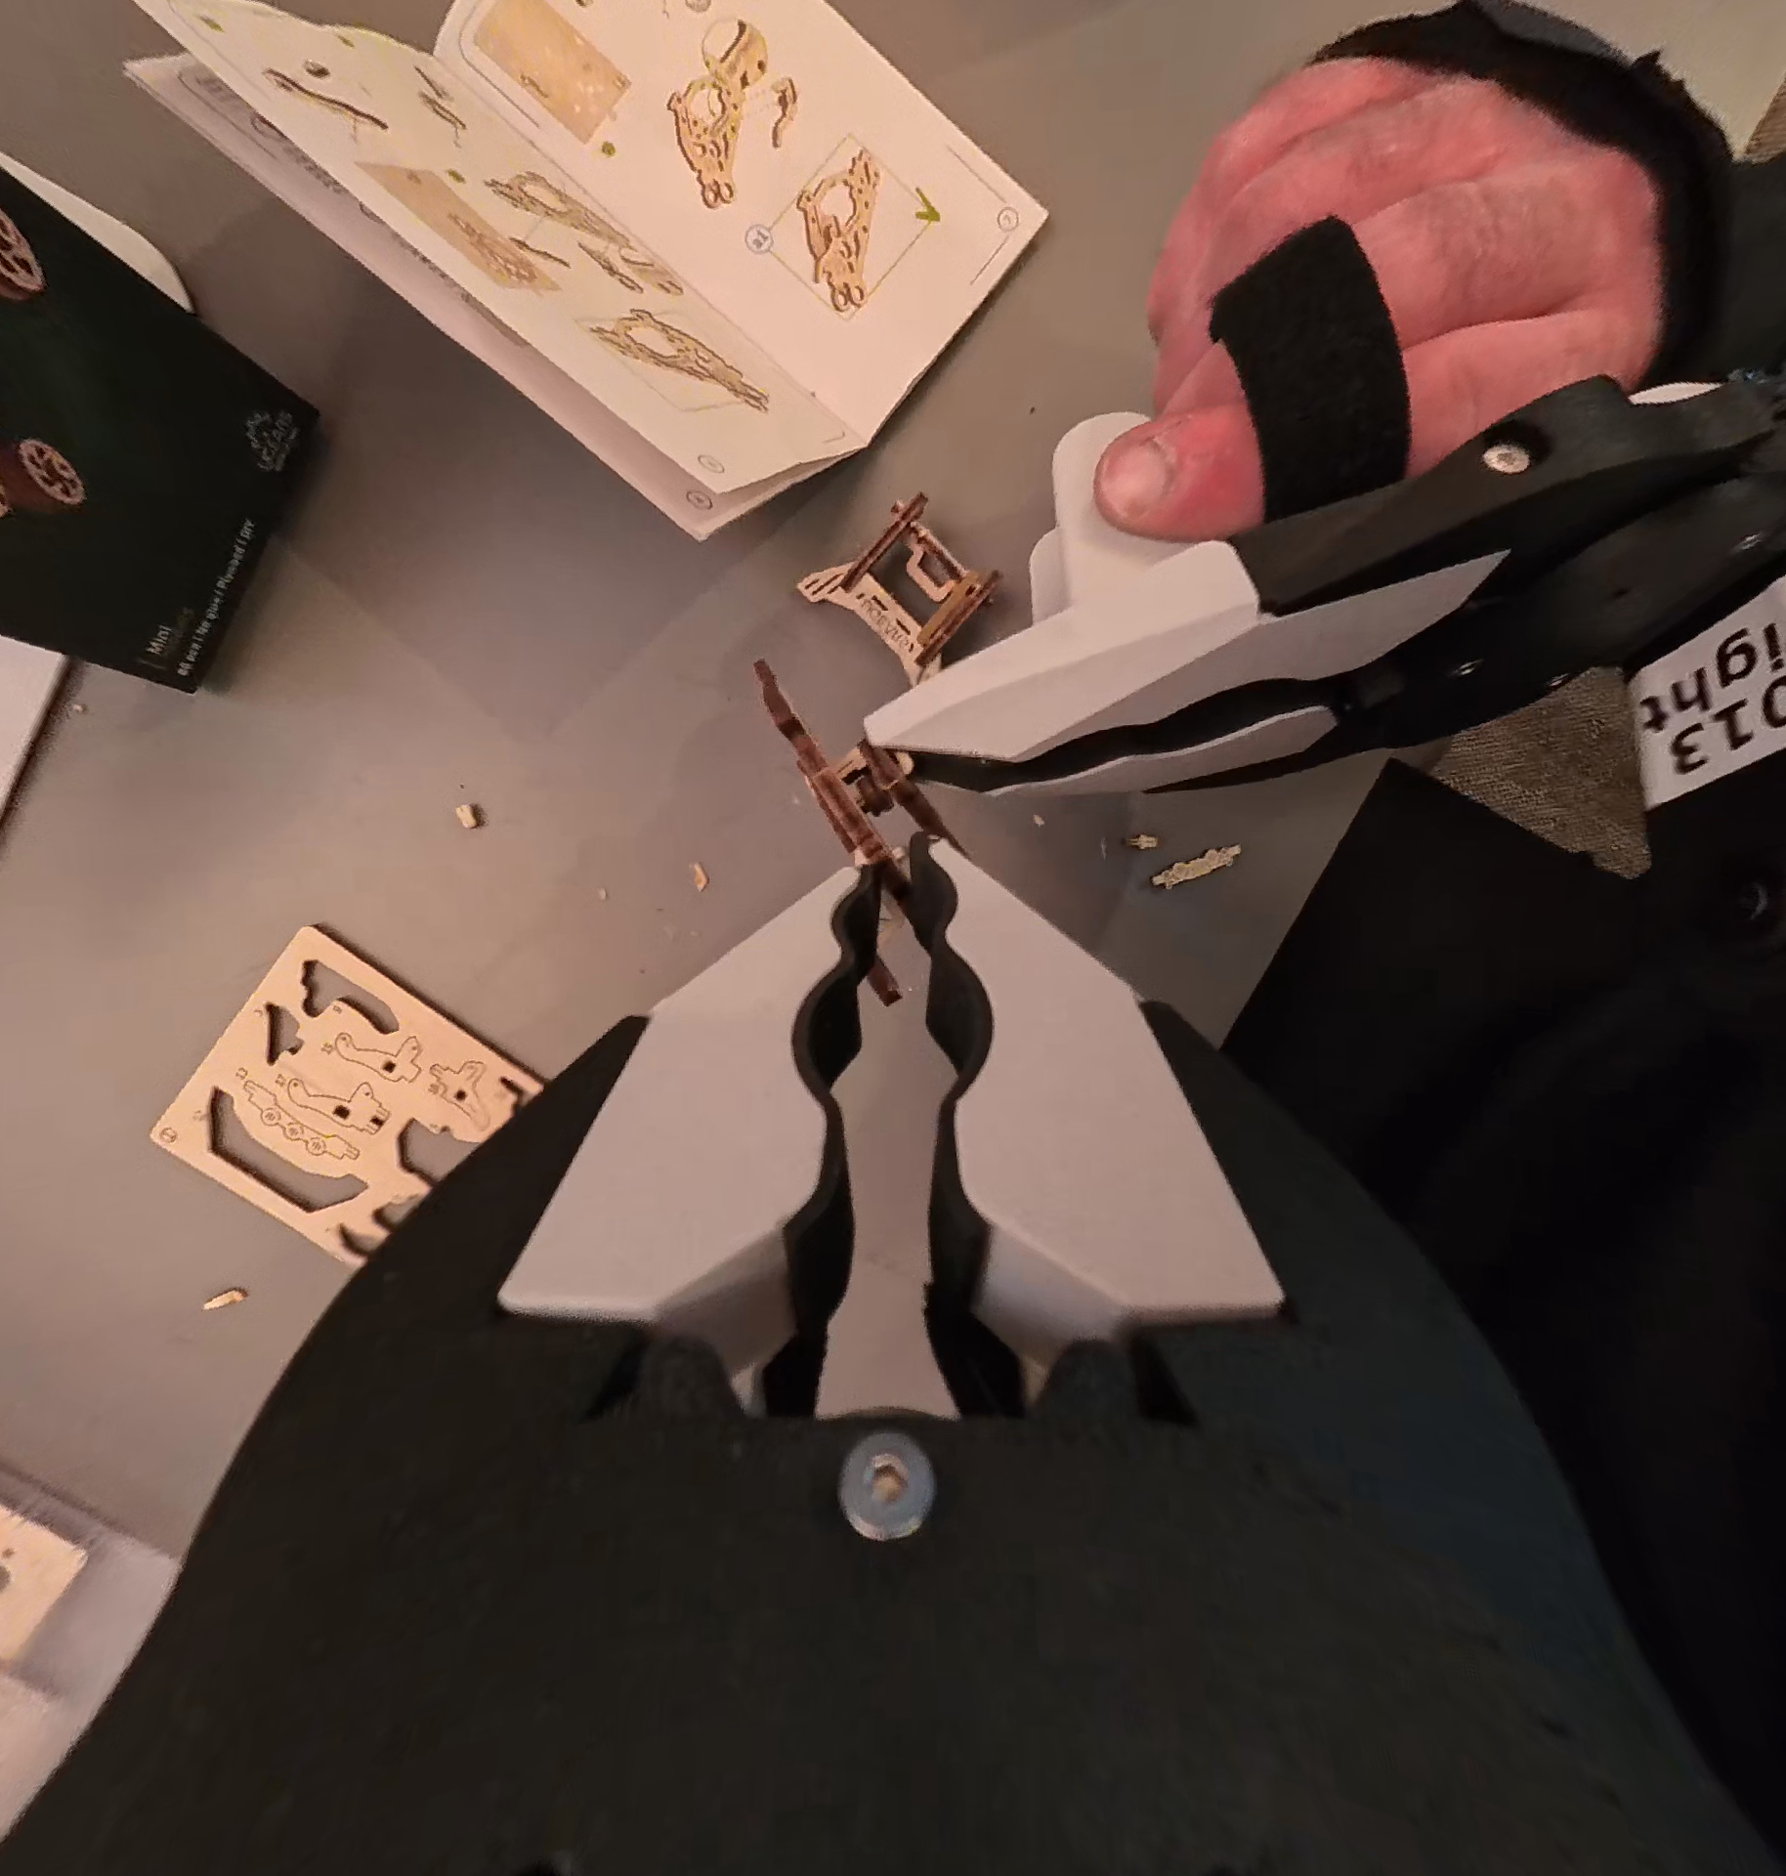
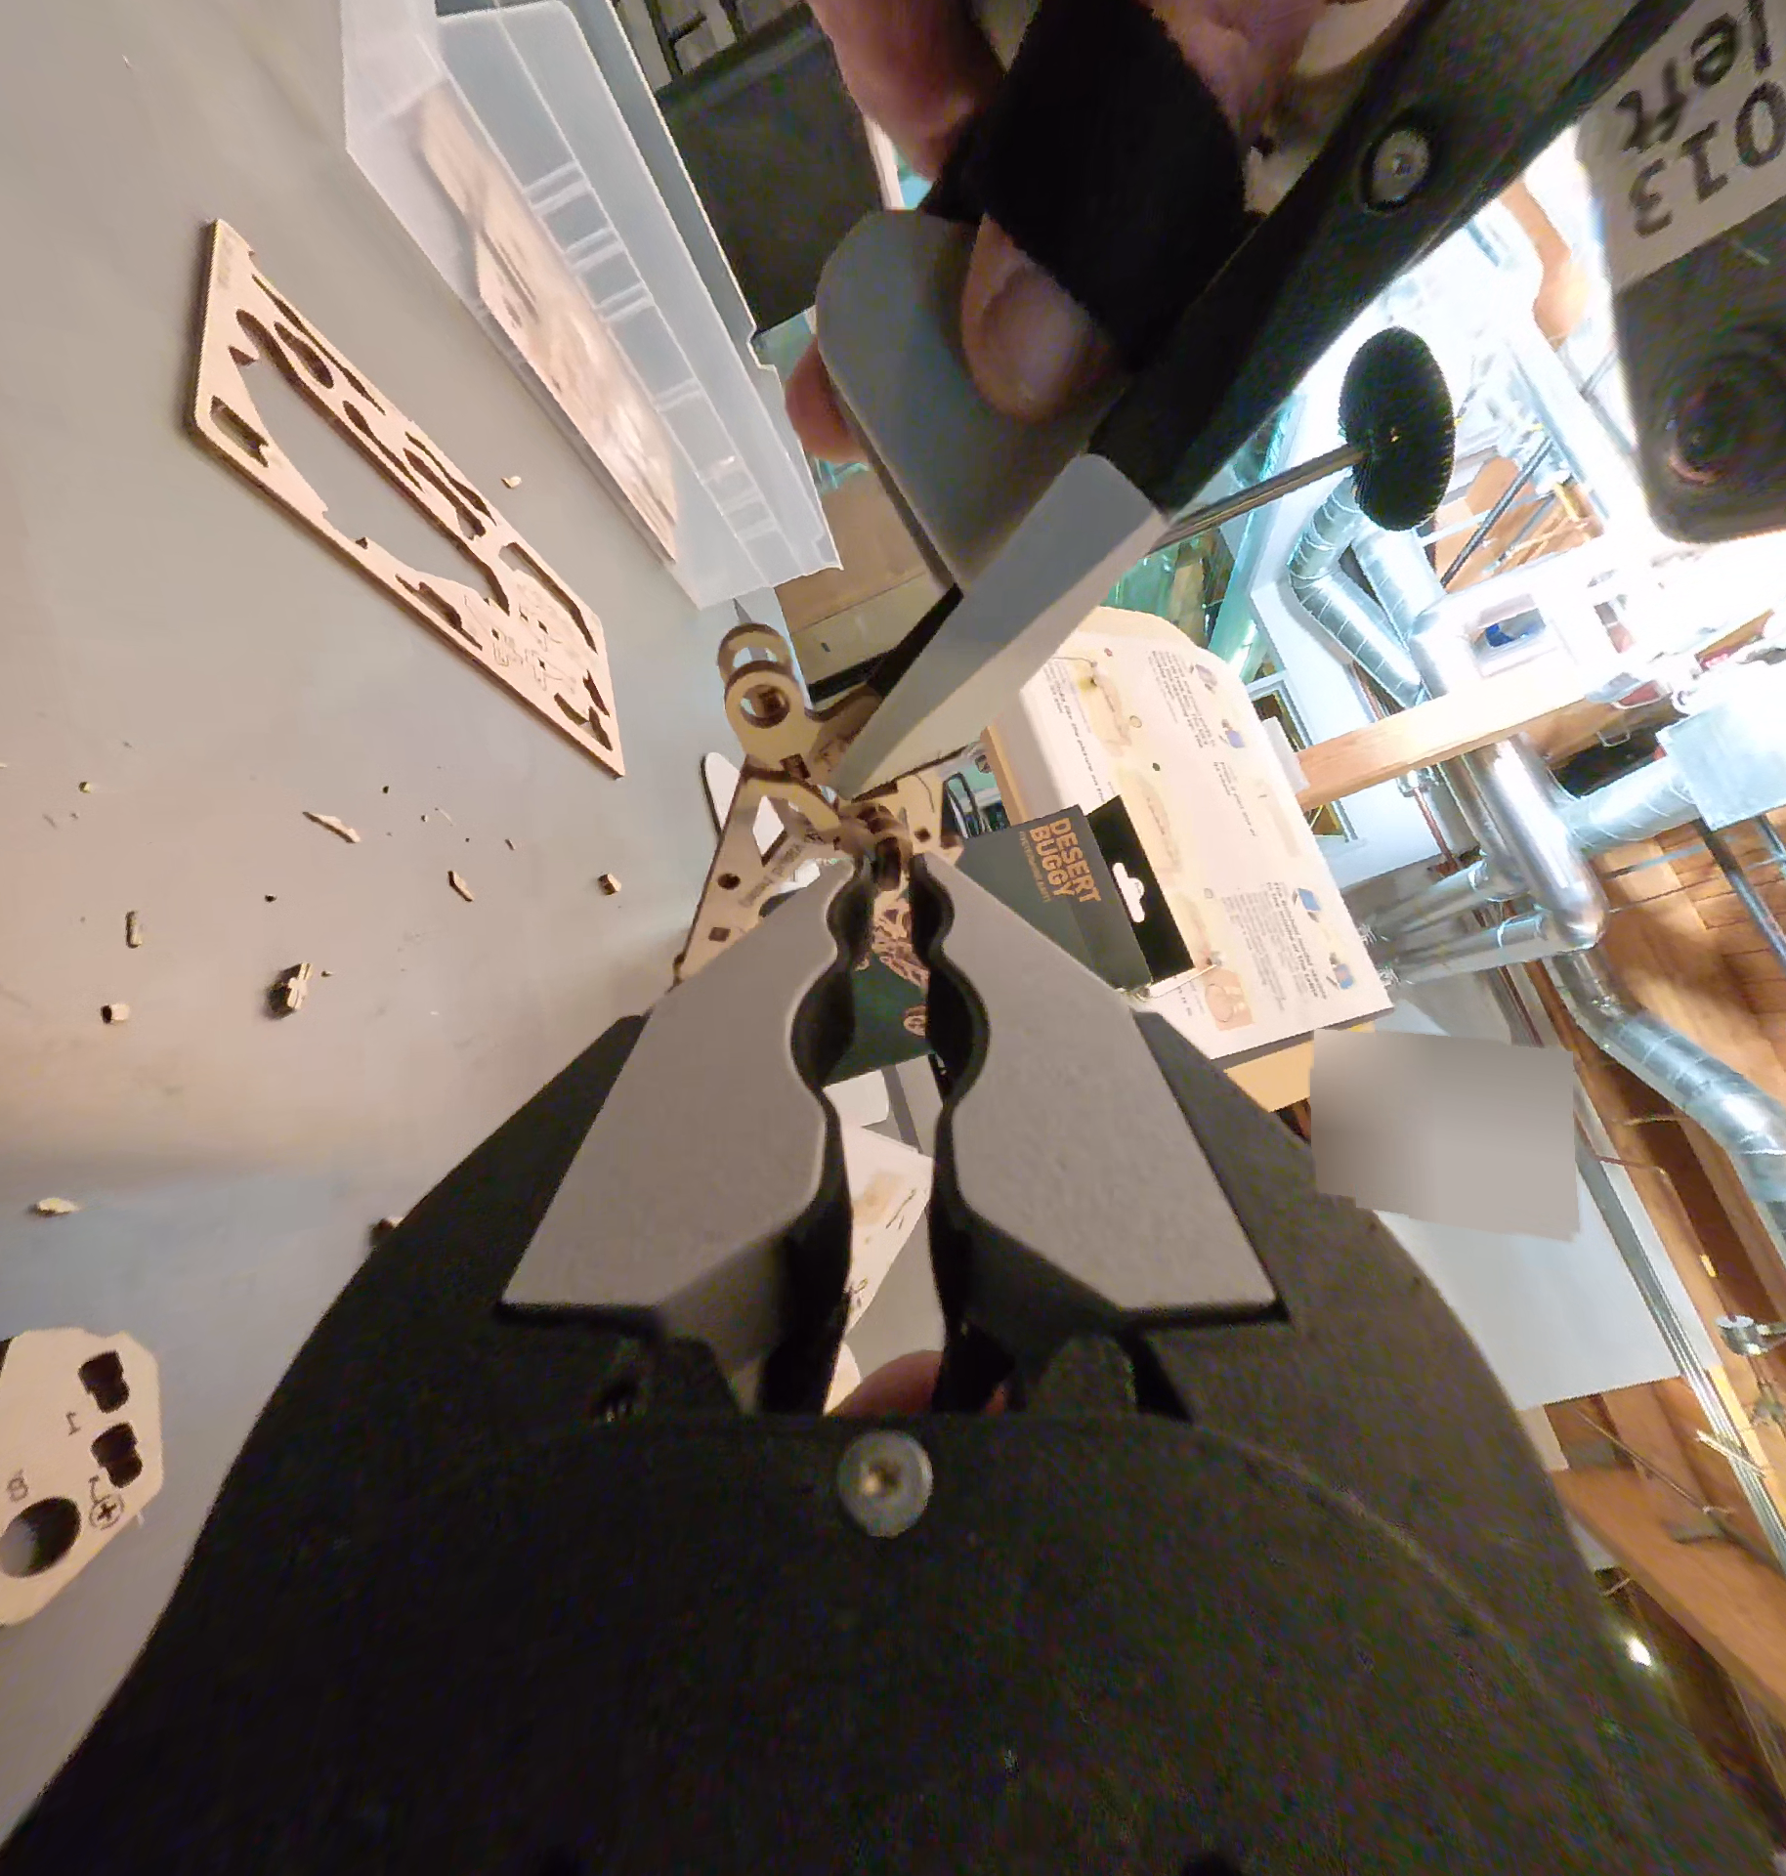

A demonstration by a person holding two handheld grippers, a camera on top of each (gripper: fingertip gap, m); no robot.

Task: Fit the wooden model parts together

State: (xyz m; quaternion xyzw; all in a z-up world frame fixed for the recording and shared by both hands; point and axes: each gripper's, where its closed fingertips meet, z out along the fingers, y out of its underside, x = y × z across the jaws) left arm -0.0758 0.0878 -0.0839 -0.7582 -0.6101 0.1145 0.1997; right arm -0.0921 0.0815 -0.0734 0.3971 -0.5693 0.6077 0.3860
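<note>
Two grippers met: left fingers (image 1: 874,893) clamped the wooden frame (image 1: 818,782) steady while you pressed the small piece (image 2: 874,827), pinched by right fingers (image 2: 848,903), squarely home.

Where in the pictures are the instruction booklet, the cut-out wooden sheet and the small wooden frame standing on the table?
Booklet (image 1: 605,233): left wrist view, on its open page.
Wooden sheet (image 1: 331,1096): left wrist view, on its middle.
Wooden frame (image 1: 904,594): left wrist view, on its upper crossbars.
</note>
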